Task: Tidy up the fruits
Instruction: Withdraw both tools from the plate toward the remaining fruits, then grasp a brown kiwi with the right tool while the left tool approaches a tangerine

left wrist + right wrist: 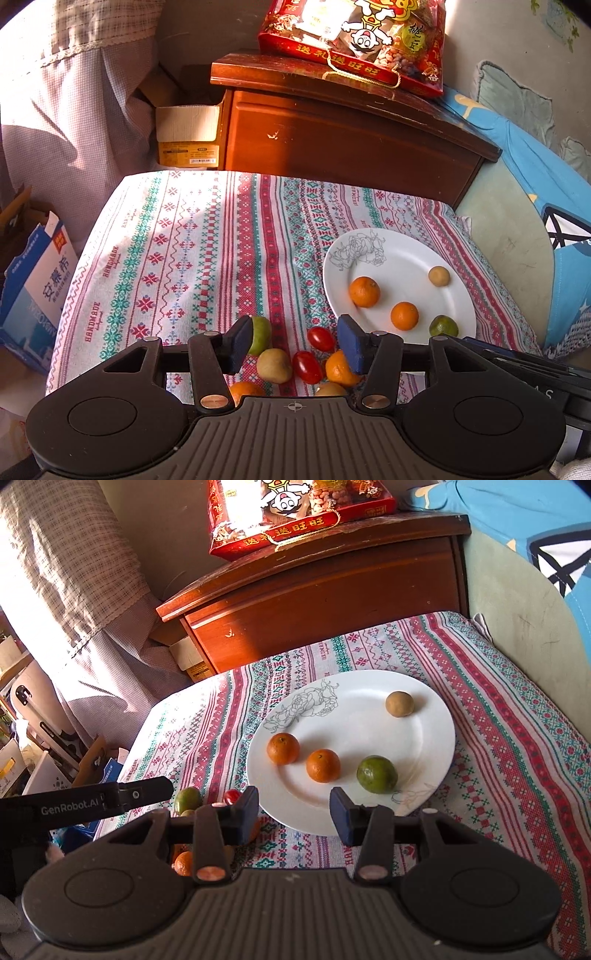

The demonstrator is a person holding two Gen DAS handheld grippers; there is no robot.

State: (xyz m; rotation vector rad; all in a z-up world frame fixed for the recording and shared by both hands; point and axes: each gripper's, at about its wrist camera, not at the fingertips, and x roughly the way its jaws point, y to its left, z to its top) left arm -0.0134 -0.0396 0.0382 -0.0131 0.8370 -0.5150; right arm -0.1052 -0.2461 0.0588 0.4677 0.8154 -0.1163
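Cotton cloth (177, 258), woven in red and green bands, covers the surface where the fruit lies. Behind it stands a dark wooden cabinet (332, 140) with a red snack bag (354, 40) on top. To the left sits a blue and white carton (33, 291).

On the right part of the cloth rests a white plate (369, 716) with a line-drawn flower near its far rim. It holds four fruits, well apart from each other: two oranges (283, 748) side by side, a green citrus (376, 774) near the front rim, and a tan round fruit (399, 703) toward the back.

Left of the plate a loose heap of fruit lies on the cloth: a green fruit (260, 334), a pale tan one (274, 365), two cherry tomatoes (320, 338) and an orange (338, 367).

Above that heap hangs the left gripper (291, 347), its jaws partly apart and clamped on nothing; the green fruit shows just behind its left pad. Over the plate's front rim is the right gripper (294, 816), jaws likewise partly apart and empty.
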